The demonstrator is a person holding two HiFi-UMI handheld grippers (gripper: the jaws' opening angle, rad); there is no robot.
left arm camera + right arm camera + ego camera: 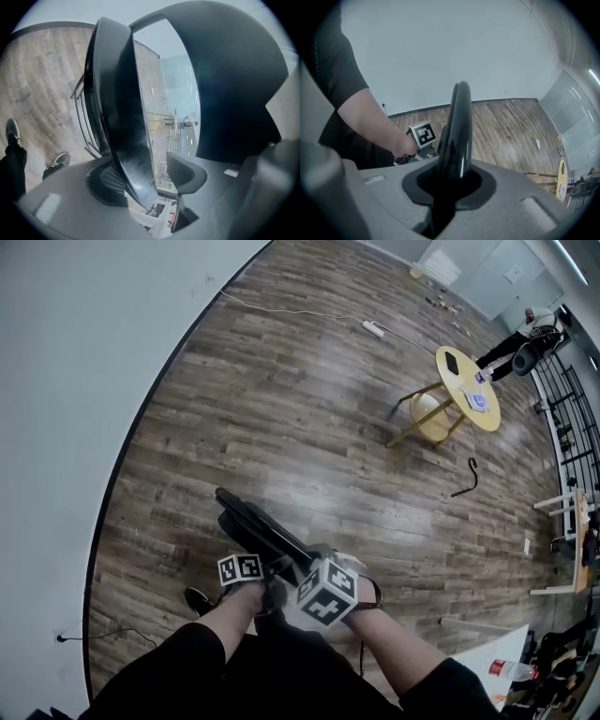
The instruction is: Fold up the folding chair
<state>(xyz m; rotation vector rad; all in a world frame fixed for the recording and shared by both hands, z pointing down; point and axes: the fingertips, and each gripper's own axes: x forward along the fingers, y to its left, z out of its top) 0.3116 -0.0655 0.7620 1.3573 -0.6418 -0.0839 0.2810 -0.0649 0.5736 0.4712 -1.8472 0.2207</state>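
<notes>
A wooden floor (pixel 309 427) filled most of the head view, bounded on the left by a pale wall (pixel 84 352). The black folding chair (pixel 258 526) stood on that floor directly in front of the person, looking almost flat from above, with its near edge at the two tools. Well apart from it, across the room, stood a round yellow desk (pixel 464 395) on slanted wooden legs. The right tool (pixel 450 180) was clamped narrow on the chair's rounded black edge, which rose straight out from between its jaws. The left tool (pixel 150 183) had its jaws spread wide. A chair panel lay against one pad (pixel 107 180), and a clear gap separated it from the other. A dark shoe (pixel 198 599) showed on the floor just left of the tools, and a white power strip (pixel 374 329) lay far off.
</notes>
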